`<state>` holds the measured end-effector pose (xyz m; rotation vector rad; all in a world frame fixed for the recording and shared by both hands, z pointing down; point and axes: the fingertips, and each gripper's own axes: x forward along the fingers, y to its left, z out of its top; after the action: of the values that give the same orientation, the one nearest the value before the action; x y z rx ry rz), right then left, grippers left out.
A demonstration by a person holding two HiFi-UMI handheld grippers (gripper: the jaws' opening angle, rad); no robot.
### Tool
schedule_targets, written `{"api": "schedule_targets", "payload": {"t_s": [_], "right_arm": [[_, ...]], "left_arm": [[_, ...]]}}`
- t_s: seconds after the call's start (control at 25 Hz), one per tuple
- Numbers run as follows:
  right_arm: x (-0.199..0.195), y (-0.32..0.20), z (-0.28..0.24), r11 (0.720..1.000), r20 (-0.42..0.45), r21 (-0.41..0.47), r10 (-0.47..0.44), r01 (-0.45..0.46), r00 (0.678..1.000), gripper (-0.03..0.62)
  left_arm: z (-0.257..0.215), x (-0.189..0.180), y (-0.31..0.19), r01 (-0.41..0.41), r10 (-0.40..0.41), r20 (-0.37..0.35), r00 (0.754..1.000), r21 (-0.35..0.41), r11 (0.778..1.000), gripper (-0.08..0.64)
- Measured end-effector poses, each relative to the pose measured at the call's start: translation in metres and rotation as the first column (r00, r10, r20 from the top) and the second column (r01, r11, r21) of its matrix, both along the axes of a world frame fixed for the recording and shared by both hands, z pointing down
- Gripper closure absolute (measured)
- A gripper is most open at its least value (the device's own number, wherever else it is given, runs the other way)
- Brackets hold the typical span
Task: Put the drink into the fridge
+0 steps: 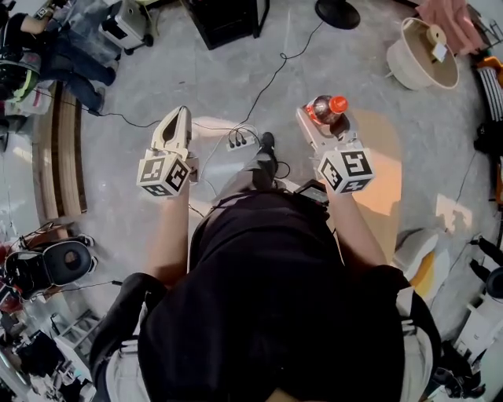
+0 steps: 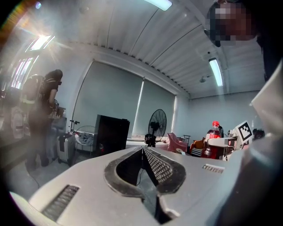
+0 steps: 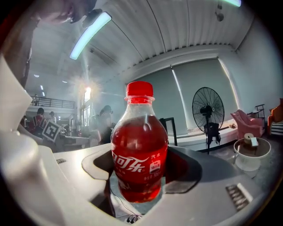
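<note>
My right gripper is shut on a small red drink bottle with a red cap, held upright above the floor. In the right gripper view the bottle fills the middle, clamped between both jaws. My left gripper is shut with nothing in it; its jaws meet in the left gripper view. A black cabinet, possibly the fridge, stands ahead by the window wall; the bottle shows at the right there. The same black cabinet sits at the top of the head view.
A standing fan is beside the black cabinet. A white round basket lies on the floor at the upper right. A power strip with cables lies on the floor ahead. Several people and luggage are at the left.
</note>
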<state>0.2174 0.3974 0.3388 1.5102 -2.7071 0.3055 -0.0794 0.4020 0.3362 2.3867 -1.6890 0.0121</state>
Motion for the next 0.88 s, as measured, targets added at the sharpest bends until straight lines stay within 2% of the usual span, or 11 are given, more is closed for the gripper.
{"api": "schedule_targets", "payload": {"t_s": [0.24,0.48,0.68,0.88], "right_arm": [[0.005,-0.046,0.002,1.000,-0.022,0.000,-0.003,0.003,1.000,0.287],[0.016,-0.110,0.000,1.000,-0.038,0.008,-0.014,0.014,0.999,0.287],[0.029,-0.186,0.012,1.000,-0.040,-0.011,-0.025,0.025,0.999,0.287],[0.022,-0.261,0.012,0.999,-0.034,-0.027,-0.034,0.033,0.999,0.287]], "left_arm": [[0.013,0.016,-0.049,-0.025,0.024,-0.033,0.999,-0.009,1.000,0.537],[0.017,0.029,-0.119,-0.017,0.016,-0.037,0.999,-0.015,1.000,0.537],[0.016,0.044,-0.191,-0.016,0.016,-0.028,0.999,-0.017,1.000,0.537],[0.011,0.036,-0.260,-0.012,0.011,-0.011,1.000,-0.024,1.000,0.537]]}}
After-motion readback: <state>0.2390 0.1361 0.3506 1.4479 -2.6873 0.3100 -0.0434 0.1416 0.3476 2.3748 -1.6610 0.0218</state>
